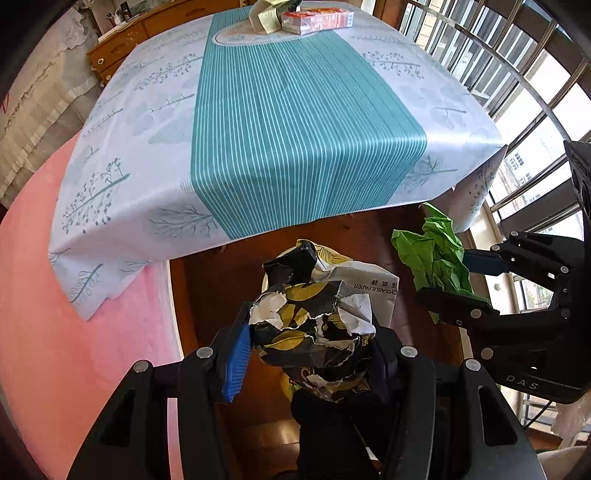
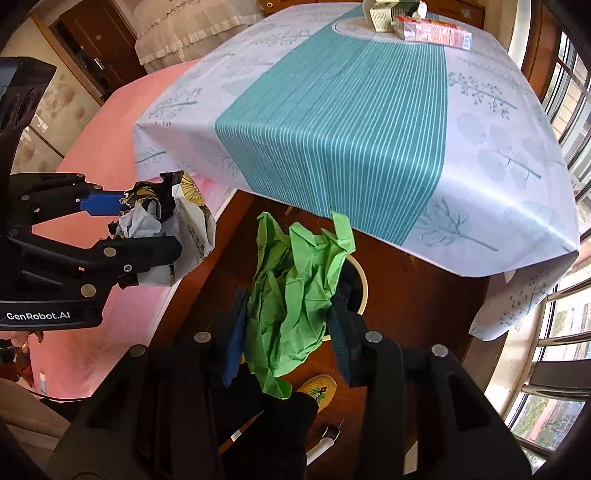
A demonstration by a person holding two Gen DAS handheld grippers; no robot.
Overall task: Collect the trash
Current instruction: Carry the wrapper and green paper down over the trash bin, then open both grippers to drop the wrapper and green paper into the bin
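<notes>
My left gripper [image 1: 310,332] is shut on a crumpled black, yellow and white paper bag [image 1: 317,314], held in the air off the near table edge; the bag also shows in the right wrist view [image 2: 166,229]. My right gripper [image 2: 288,314] is shut on a crumpled green paper [image 2: 295,288], which also shows in the left wrist view [image 1: 436,258], to the right of the bag. Under the green paper the cream rim of a bin [image 2: 360,284] shows on the floor, mostly hidden. A red carton [image 1: 317,20] and a pale torn carton [image 1: 264,16] lie at the table's far end.
The table carries a teal-striped, grey leaf-print cloth [image 1: 295,129] that hangs over its near edge. A pink sheet [image 1: 74,332] lies left. Barred windows [image 1: 517,92] run along the right. Brown wooden floor [image 2: 424,295] is below, with a yellow slipper [image 2: 319,389].
</notes>
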